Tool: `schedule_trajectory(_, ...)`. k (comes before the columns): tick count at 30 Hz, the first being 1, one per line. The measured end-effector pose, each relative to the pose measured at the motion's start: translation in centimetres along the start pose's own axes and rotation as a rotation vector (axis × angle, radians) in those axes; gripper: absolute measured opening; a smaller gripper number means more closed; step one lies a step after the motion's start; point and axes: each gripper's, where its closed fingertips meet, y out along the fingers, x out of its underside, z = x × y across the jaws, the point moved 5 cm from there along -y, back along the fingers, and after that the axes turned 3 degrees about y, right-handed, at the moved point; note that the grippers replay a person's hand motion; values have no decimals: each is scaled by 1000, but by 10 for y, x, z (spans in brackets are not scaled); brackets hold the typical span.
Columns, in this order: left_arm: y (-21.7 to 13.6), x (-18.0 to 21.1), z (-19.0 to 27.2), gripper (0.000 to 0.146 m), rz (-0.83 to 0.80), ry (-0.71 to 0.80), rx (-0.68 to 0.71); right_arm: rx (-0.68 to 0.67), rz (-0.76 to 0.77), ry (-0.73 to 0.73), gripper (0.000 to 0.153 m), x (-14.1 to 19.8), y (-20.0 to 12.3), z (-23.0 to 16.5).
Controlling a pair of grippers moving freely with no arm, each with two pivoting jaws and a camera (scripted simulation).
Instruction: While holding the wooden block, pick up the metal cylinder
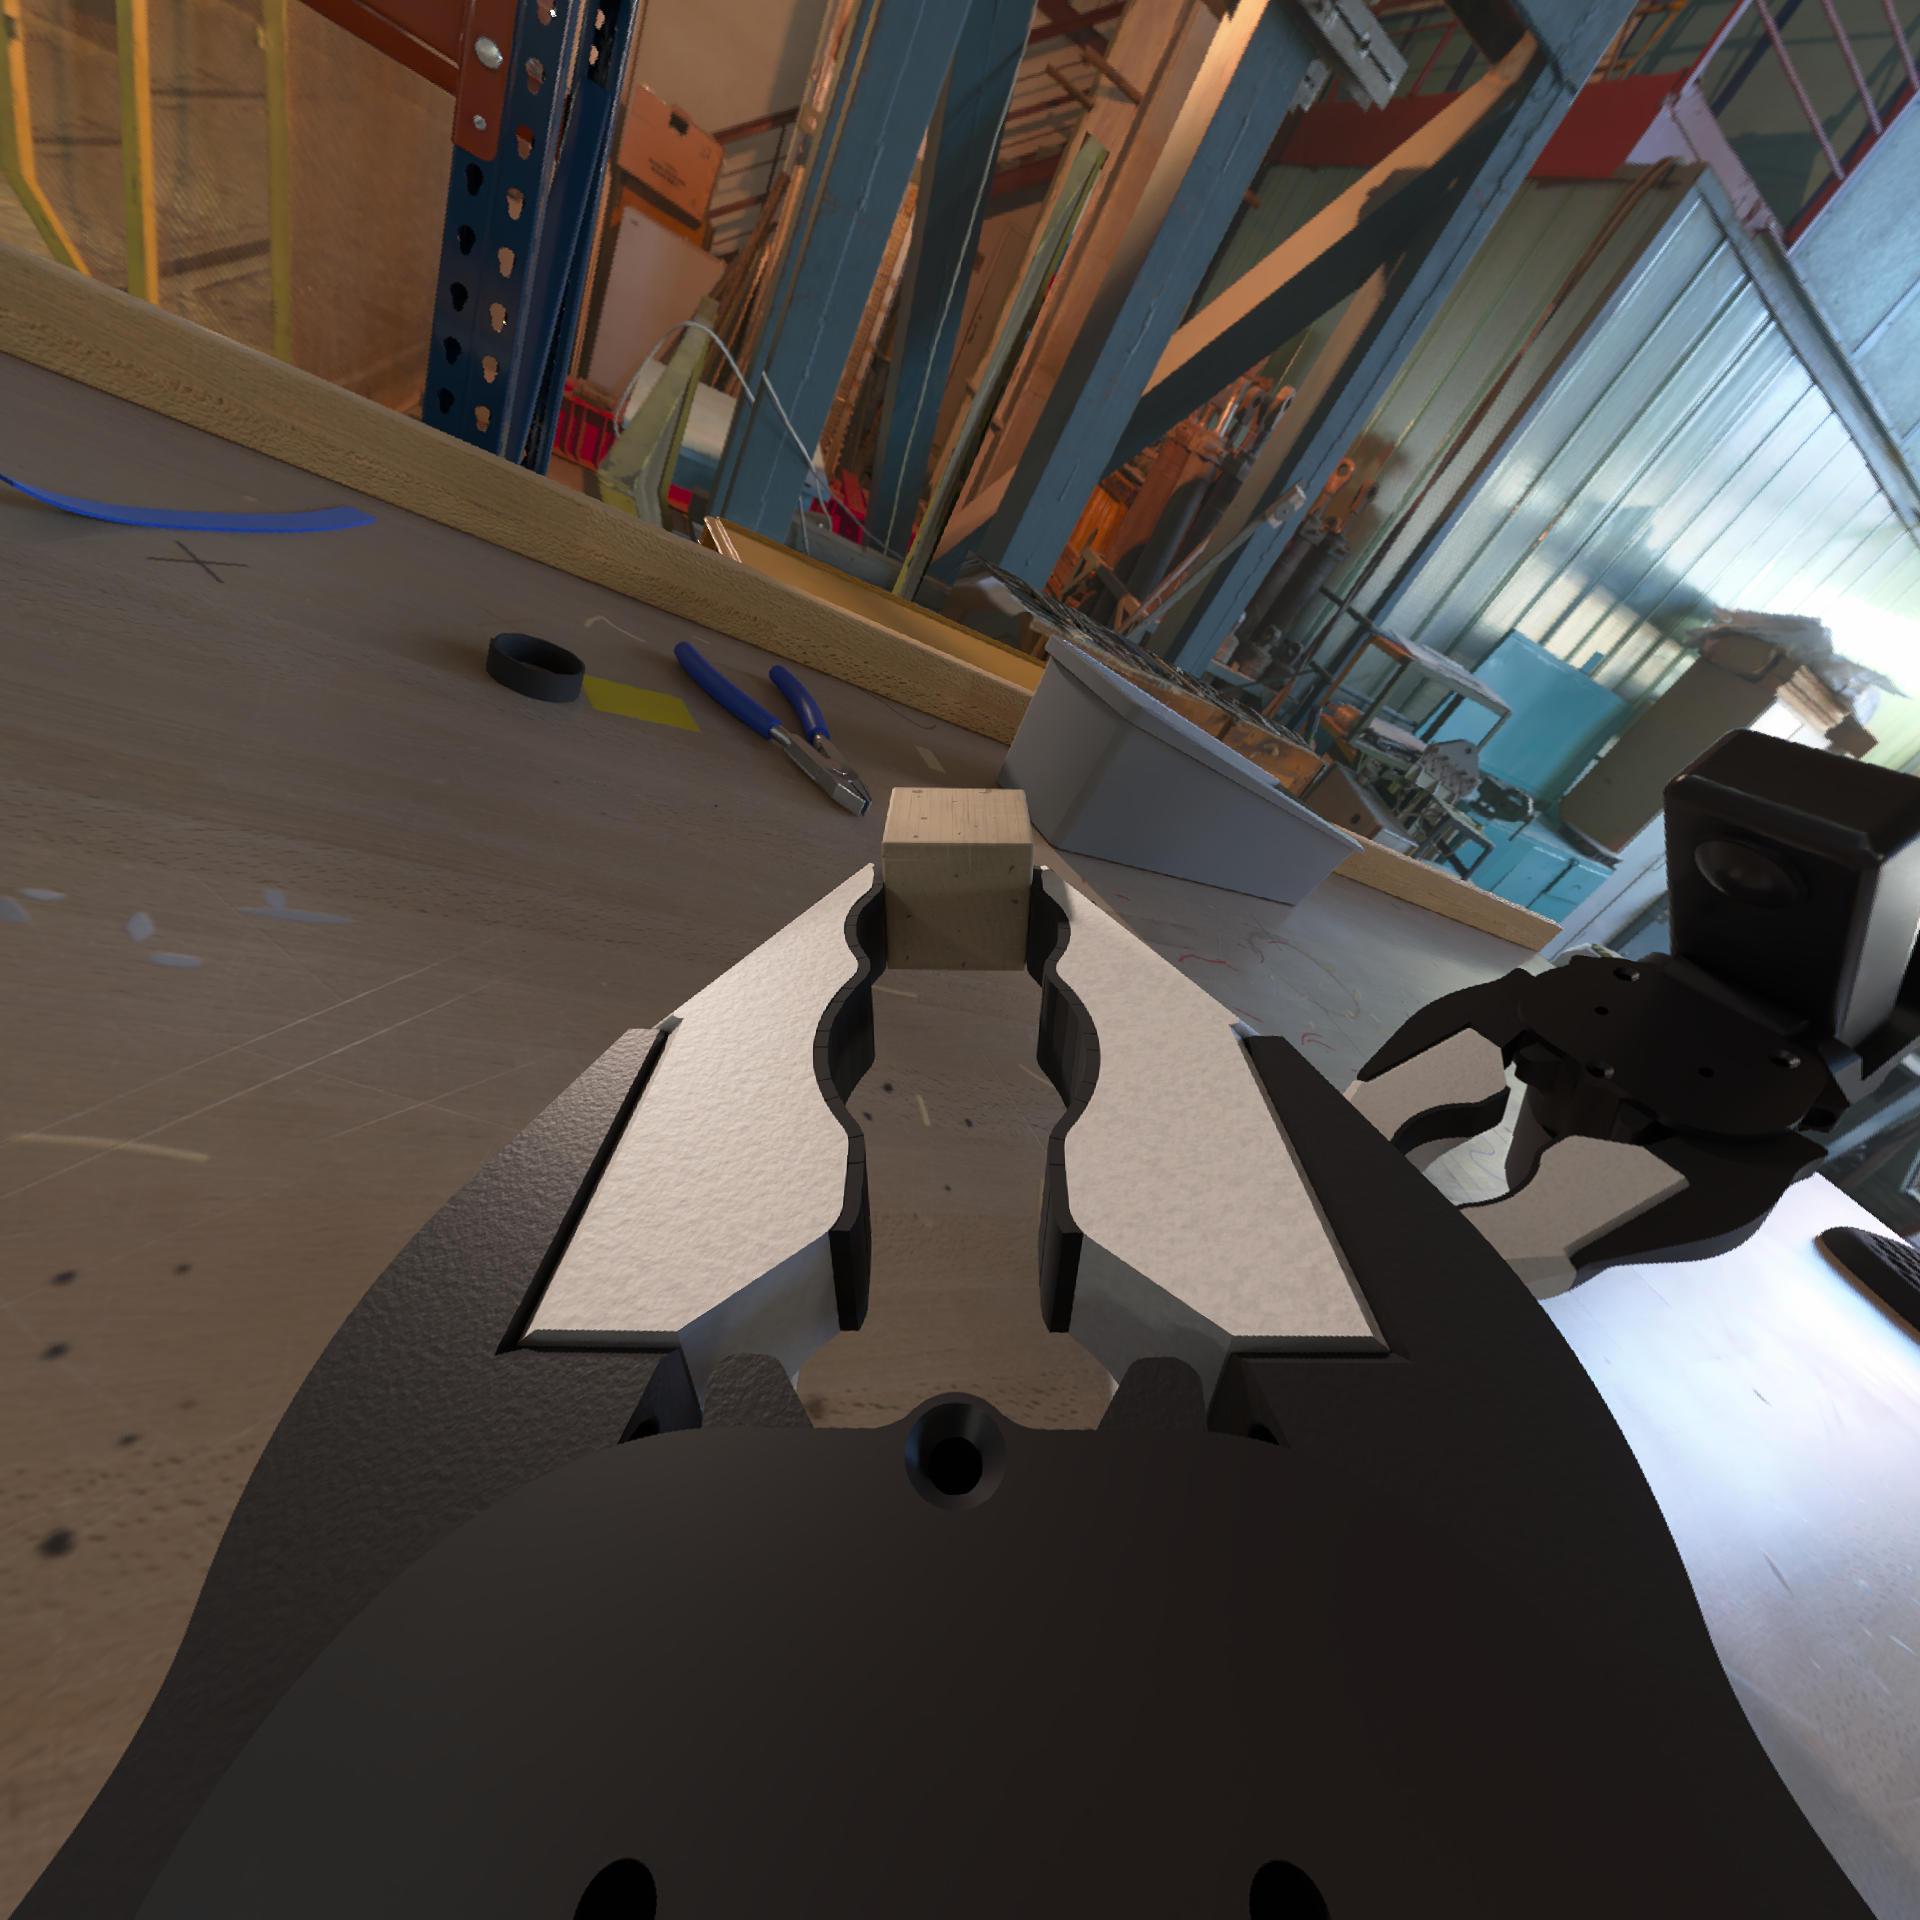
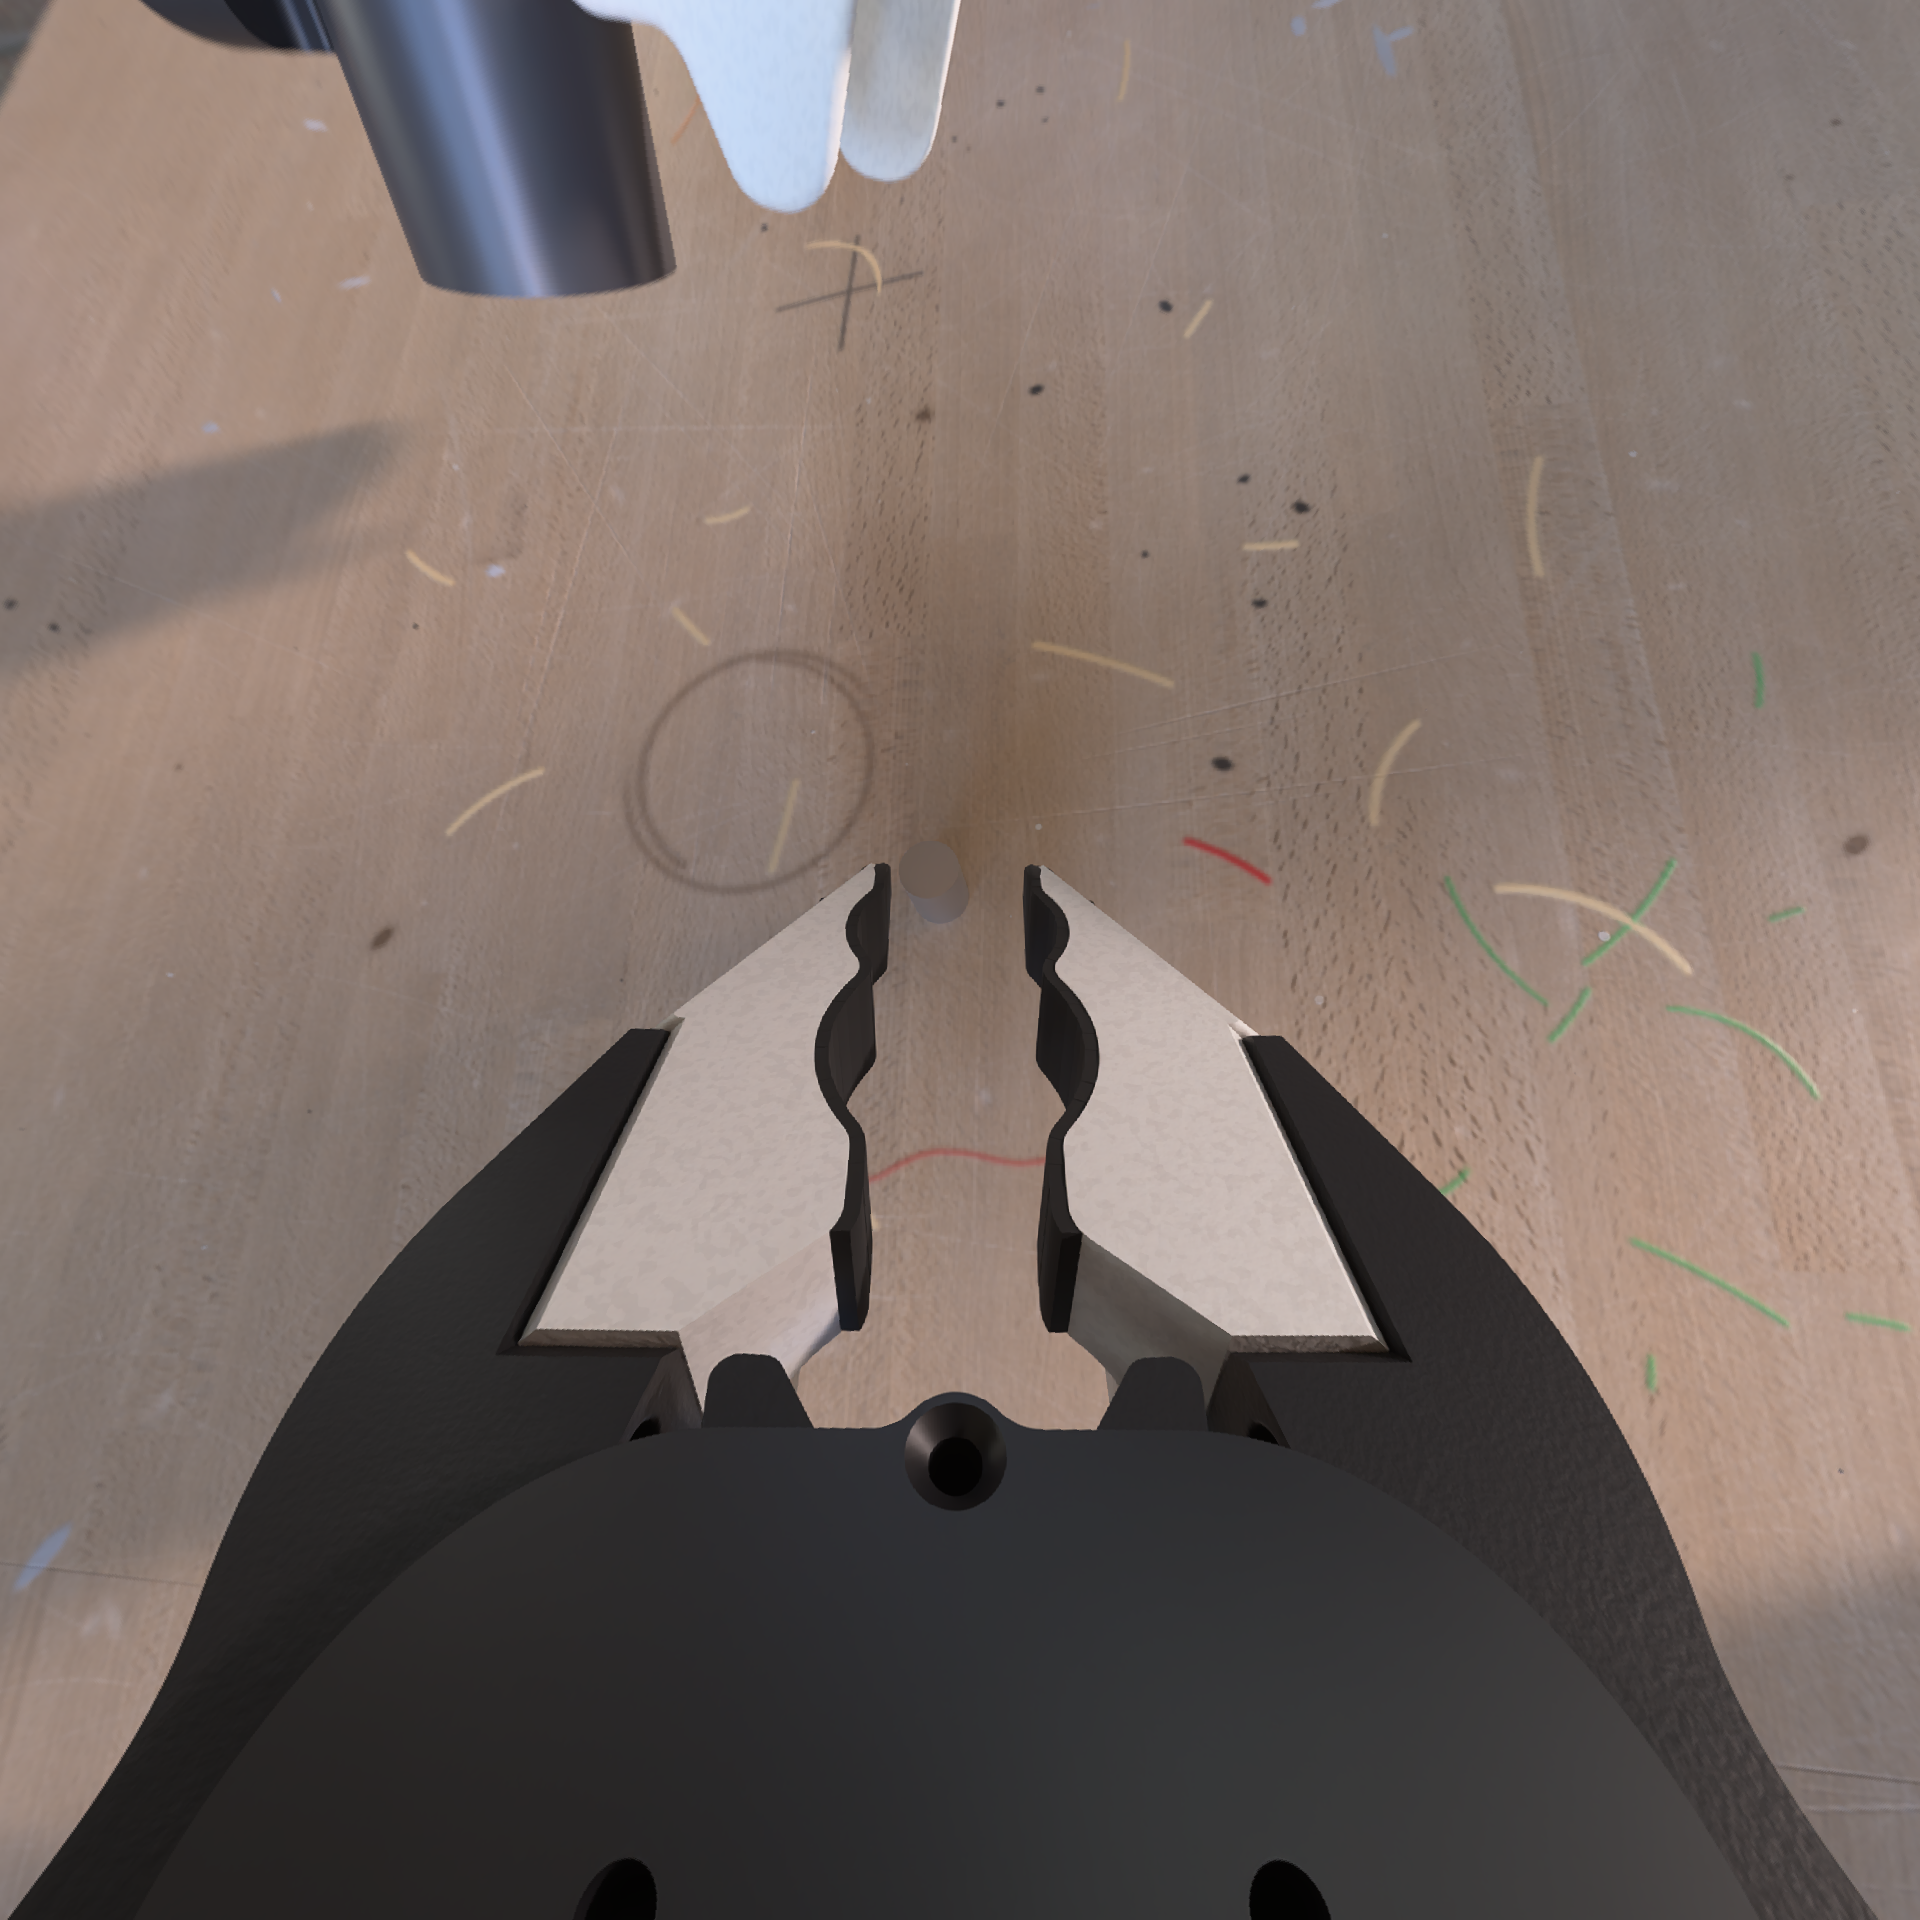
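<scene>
My left gripper (image 1: 956,883) is shut on the pale wooden block (image 1: 956,920), which sits between its fingertips, held above the workbench. The dark metal cylinder (image 2: 520,156) stands upright on the bench at the top left of the right wrist view, its top cut off by the frame. My right gripper (image 2: 956,883) is open and empty and points down at the bench, well short of the cylinder. A white finger (image 2: 821,94) of the left gripper shows just right of the cylinder. The right gripper's black body (image 1: 1662,1060) shows at the right of the left wrist view.
A small pale grey stub (image 2: 935,883) lies on the bench between the right fingertips. Farther off are a black ring (image 1: 535,665), blue-handled pliers (image 1: 769,717) and a grey bin (image 1: 1164,800) against the bench's raised wooden edge (image 1: 416,457).
</scene>
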Motion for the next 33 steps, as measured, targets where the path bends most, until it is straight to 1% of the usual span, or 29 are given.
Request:
schedule_trajectory(6, 0, 0, 0, 26, 0, -2, 0, 26, -47, -53, 25, 4, 10, -4)
schedule_trajectory(10, 0, 0, 0, 26, -1, -3, 0, 58, -73, -101, 21, 5, 14, -6)
schedule_trajectory(16, 0, 0, 0, 26, 0, -2, 0, 87, -73, -153, 14, 4, 16, -8)
schedule_trajectory(18, 0, 0, 0, 26, -1, -3, 0, 89, -72, -161, 12, 4, 16, -8)
schedule_trajectory(33, 0, 0, 0, 26, 0, -2, 0, 98, -53, -194, 12, 4, 17, -8)
